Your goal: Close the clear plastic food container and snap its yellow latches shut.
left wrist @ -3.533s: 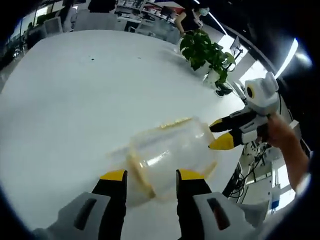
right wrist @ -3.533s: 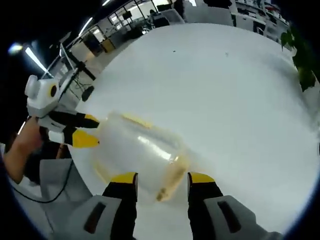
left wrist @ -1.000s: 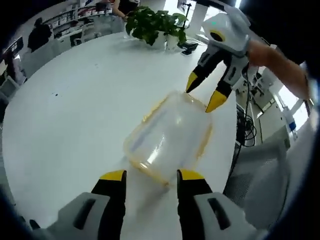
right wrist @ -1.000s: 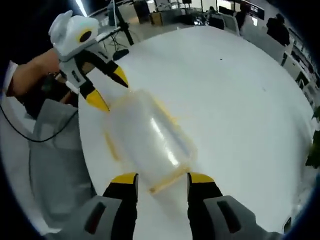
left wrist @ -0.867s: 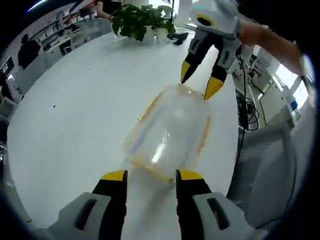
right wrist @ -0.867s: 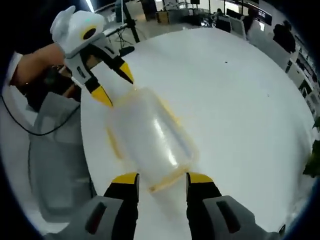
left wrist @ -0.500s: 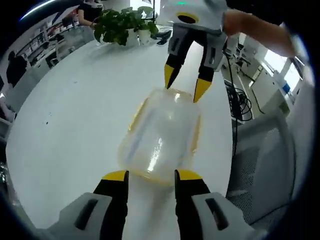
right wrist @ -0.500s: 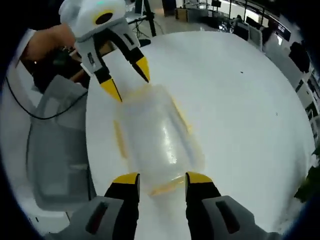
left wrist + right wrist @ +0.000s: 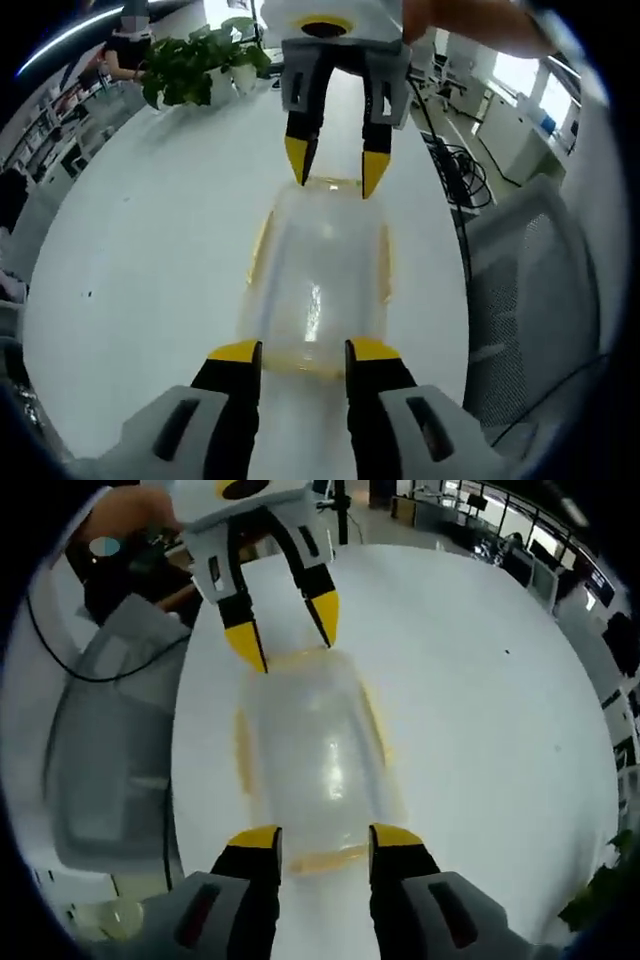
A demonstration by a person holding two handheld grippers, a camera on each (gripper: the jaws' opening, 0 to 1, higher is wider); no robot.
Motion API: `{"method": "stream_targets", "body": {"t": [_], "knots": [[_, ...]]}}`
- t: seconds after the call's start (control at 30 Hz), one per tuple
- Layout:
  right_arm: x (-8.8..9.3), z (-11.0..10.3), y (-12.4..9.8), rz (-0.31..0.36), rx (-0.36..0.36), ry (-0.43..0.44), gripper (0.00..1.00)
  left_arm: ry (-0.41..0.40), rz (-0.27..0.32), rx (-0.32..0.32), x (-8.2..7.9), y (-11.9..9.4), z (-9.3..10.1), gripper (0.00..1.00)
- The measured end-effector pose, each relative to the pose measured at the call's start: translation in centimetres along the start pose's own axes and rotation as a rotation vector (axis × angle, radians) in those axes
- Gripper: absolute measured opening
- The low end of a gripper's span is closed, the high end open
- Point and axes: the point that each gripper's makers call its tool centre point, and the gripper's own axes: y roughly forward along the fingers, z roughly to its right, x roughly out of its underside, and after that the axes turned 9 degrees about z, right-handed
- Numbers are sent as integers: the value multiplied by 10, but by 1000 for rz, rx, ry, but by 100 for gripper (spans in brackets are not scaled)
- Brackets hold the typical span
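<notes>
The clear plastic container [image 9: 318,275] lies lengthwise on the white table [image 9: 150,250], lid on, with yellow latches [image 9: 262,240] along its sides and ends. My left gripper [image 9: 303,352] is open, its yellow tips at the container's near end. My right gripper [image 9: 335,165] is open too and points down at the far end. From the right gripper view the same container [image 9: 312,755] runs straight ahead. There the right gripper [image 9: 325,838] stands at the near end latch [image 9: 320,860] and the left gripper [image 9: 285,628] touches the far end. Whether the latches are snapped I cannot tell.
The container sits close to the table's edge [image 9: 440,270]. A grey chair [image 9: 530,290] stands just beyond that edge, seen also as the chair [image 9: 100,750]. A potted plant [image 9: 190,65] is at the far side. A hand [image 9: 120,530] holds the left gripper.
Both views have swung round the container, which now lies straight ahead in each. The opposite gripper has come to stand squarely over the far end, jaws still open.
</notes>
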Motion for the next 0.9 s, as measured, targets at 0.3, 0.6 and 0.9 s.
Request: {"method": "stream_targets", "body": {"t": [0.3, 0.6, 0.9], "knots": [[-18, -1, 6, 71, -17, 14, 32, -1, 69, 15, -25, 14, 9, 30], [-36, -4, 17, 112, -32, -6, 32, -16, 102, 22, -38, 26, 17, 29], [-44, 3, 22, 126, -29, -14, 31, -48, 123, 20, -42, 33, 27, 29]]}}
